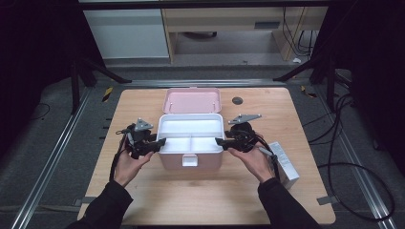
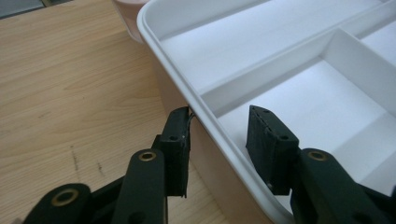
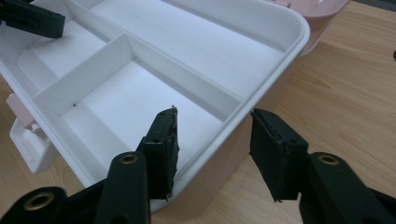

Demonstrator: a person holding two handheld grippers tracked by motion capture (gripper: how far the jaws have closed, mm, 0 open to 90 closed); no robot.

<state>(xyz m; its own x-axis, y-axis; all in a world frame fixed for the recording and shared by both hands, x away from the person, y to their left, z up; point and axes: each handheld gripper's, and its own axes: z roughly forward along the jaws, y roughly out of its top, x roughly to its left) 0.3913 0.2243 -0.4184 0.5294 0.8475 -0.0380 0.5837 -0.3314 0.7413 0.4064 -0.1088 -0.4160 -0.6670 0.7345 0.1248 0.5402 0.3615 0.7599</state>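
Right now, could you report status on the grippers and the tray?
Left gripper and right gripper open, each straddling the white tray rim. Tray seated in pink box. Nothing obstructing.

Black sleeves, black two-jaw grippers with brass-ringed screws, grey plates

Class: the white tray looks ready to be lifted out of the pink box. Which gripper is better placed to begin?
Left, narrowly. The left gripper has one pad against the tray rim; the right gripper straddles the rim with gaps on both sides.

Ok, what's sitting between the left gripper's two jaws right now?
In the left gripper view, the white tray's rim runs between the left gripper's jaws; the pads don't grip it.
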